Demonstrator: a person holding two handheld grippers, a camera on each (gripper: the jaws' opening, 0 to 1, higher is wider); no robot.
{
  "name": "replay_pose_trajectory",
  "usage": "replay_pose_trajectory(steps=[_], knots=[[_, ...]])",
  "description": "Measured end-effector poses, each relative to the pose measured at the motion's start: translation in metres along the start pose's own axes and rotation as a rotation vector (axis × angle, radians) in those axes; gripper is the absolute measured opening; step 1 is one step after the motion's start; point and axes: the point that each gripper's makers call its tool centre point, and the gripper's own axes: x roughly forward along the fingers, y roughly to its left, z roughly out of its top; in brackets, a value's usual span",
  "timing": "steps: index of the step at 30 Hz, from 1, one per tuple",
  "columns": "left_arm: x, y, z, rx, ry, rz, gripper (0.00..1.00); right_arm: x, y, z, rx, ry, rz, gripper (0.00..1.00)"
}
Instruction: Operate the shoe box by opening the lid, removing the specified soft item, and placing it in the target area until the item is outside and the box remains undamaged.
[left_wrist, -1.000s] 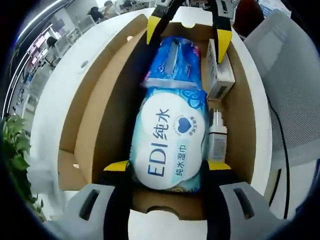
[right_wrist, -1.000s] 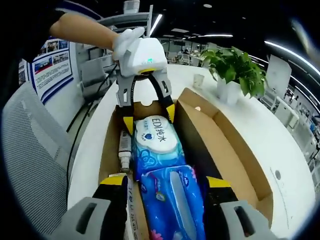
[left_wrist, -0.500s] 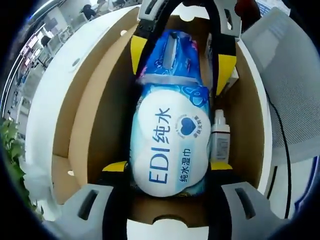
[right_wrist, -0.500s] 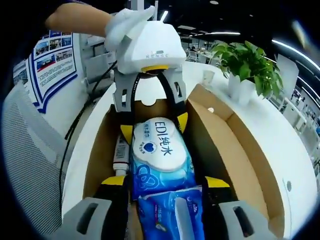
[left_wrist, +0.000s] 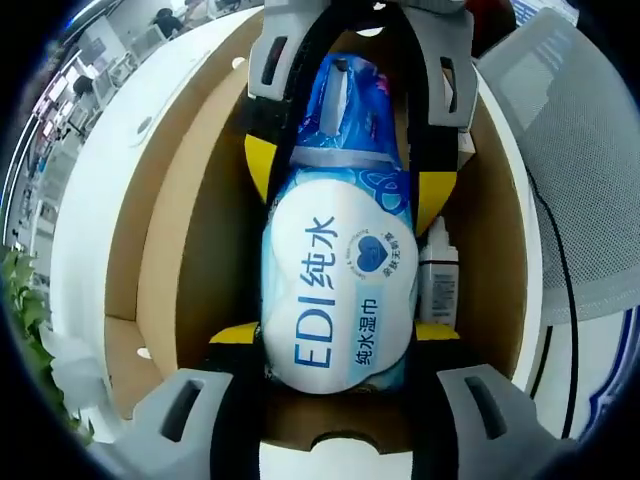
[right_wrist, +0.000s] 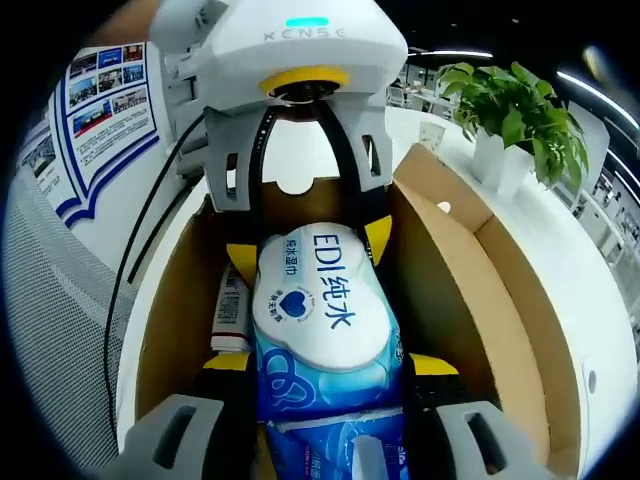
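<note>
Cardboard everywhere in the left gripper view: the shoe box has its lid off already, and the wet wipes pack lies down the middle of it. Its long axis runs straight away from the camera, same line as the box's length. The left gripper has its yellow-tipped jaws either side of the near end of the pack, right against its sides. I'd call that a light squeeze on the pack, though how hard it's pinching I can't tell. At the far end the right gripper comes in from the opposite direction, its jaws straddling the spot where the pack meets a blue tissue packet. A small bottle sits wedged between the pack and the box wall.

Right gripper view is the mirror of that. The pack runs lengthwise ahead, white label end further off, with the right gripper bracketing its sides and the left gripper facing back from the far end. The tissue packet sits at the very bottom of this view, nearest the camera. The bottle lies along the left wall of the box.

So both grippers are on it, one per end, squeezing across the short width. My guess is the next move is a straight lift, and both ends have to rise together or the soft pack sags and drags on the bottle.
</note>
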Motion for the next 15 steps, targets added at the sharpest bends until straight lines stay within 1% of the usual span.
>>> replay_pose_trajectory(steps=[7,10,12,13,15], knots=[[0.003,0.002,-0.001,0.006,0.006,0.012,0.56,0.003,0.0,-0.002,0.005,0.01,0.012,0.54],[0.005,0.003,-0.001,0.014,0.008,0.022,0.56,0.008,0.0,-0.003,0.001,0.028,0.019,0.54],[0.005,0.001,0.0,0.017,0.015,0.035,0.56,0.011,0.001,-0.003,-0.003,0.046,0.017,0.54],[0.006,0.0,0.001,0.022,0.029,0.049,0.56,0.012,0.001,-0.003,-0.006,0.051,0.017,0.55],[0.007,0.001,0.001,0.026,0.041,0.059,0.56,0.015,0.001,-0.004,-0.005,0.054,0.014,0.55]])
